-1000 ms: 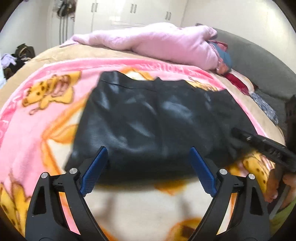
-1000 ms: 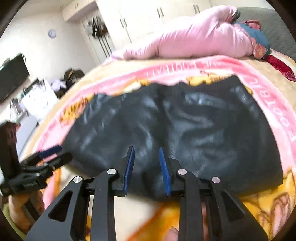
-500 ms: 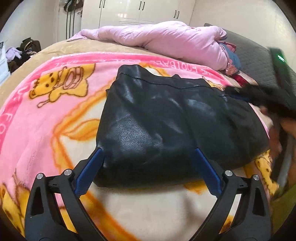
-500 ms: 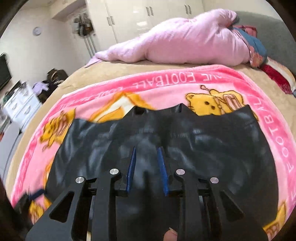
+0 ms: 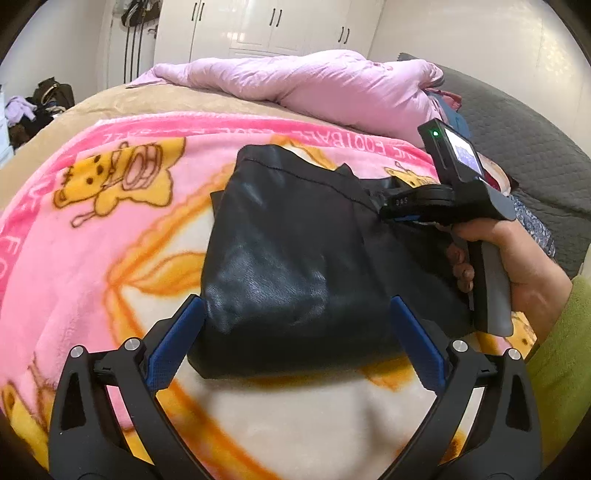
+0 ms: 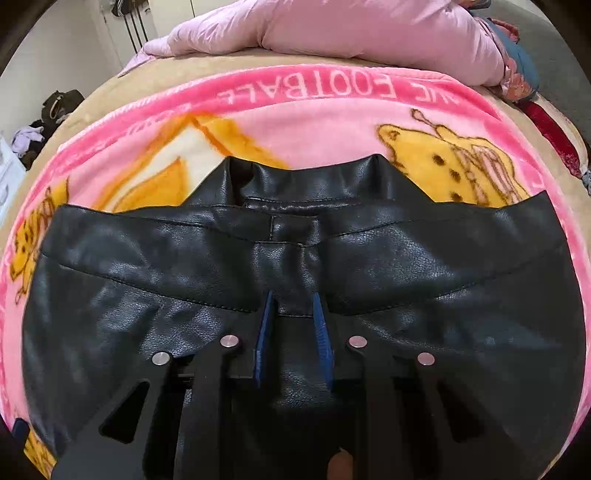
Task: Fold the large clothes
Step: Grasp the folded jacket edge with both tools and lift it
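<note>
A black leather garment lies folded on a pink cartoon blanket on the bed. It fills the right wrist view, with its collar at the far edge. My left gripper is open and empty, its blue pads either side of the garment's near left end, just above it. My right gripper is over the middle of the garment, its jaws narrowly apart with leather showing between them. From the left wrist view the right gripper sits over the garment's far right part, held in a hand.
A pink duvet is bunched along the far side of the bed. A grey headboard stands at the right. White wardrobes line the back wall. Clothes and bags are piled on the floor at the left.
The right gripper has swung from the garment's near edge up over its middle and lowered close to it. The left gripper has closed in on the garment's left end, still open.
</note>
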Demonstrator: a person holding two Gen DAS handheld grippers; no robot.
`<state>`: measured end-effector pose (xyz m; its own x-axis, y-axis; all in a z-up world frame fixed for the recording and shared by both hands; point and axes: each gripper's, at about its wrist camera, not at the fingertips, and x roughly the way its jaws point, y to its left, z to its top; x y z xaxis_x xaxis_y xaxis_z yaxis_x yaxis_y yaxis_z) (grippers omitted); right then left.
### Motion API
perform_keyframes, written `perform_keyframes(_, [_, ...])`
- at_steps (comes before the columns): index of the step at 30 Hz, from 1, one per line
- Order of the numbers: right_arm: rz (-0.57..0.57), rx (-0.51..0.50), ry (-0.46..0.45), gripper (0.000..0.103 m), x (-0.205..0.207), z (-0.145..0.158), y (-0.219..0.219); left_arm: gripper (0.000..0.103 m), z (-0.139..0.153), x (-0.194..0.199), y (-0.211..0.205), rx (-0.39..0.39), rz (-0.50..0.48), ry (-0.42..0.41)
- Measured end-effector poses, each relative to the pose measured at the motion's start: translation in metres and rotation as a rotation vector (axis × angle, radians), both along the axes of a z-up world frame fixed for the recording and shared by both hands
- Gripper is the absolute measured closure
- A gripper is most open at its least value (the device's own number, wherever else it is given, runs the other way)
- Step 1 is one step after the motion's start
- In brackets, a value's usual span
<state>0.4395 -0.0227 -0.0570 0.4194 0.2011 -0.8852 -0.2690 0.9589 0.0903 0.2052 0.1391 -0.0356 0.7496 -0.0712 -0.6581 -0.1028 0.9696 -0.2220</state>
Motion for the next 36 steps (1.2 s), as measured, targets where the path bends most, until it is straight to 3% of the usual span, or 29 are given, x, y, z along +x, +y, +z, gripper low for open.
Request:
perform_keyframes(4, [-0.015, 0.19, -0.025, 0.081, -0.021, 0.034, -0.033, 0.009, 0.005, -0.004, 0.007, -0.019, 0.004, -0.013])
perform_keyframes(11, [0.069, 0.25, -0.125, 0.078, -0.112, 0.067, -0.076, 0.009, 0.004, 0.0, 0.018, -0.044, 0.027, 0.012])
perform_keyframes(20, [0.103, 0.26, -0.043, 0.078, -0.166, 0.042, -0.086, 0.009, -0.014, 0.009, 0.028, -0.115, 0.06, 0.076])
perform_keyframes(24, [0.116, 0.207, -0.012, 0.077, -0.167, 0.028, -0.078, 0.009, -0.033, 0.019, 0.036, -0.213, 0.063, 0.125])
perform_keyframes(27, [0.124, 0.224, 0.02, 0.077, -0.159, 0.014, -0.08, 0.009, -0.047, 0.027, 0.042, -0.332, 0.06, 0.123])
perform_keyframes(29, [0.137, 0.234, 0.026, 0.077, -0.157, 0.007, -0.081, 0.009, -0.054, 0.032, 0.043, -0.37, 0.06, 0.117])
perform_keyframes(34, [0.135, 0.24, 0.009, 0.077, -0.161, 0.001, -0.082, 0.009, -0.055, 0.039, 0.035, -0.369, 0.093, 0.095])
perform_keyframes(36, [0.135, 0.226, -0.013, 0.077, -0.164, 0.001, -0.08, 0.015, -0.052, 0.041, 0.033, -0.368, 0.086, 0.093])
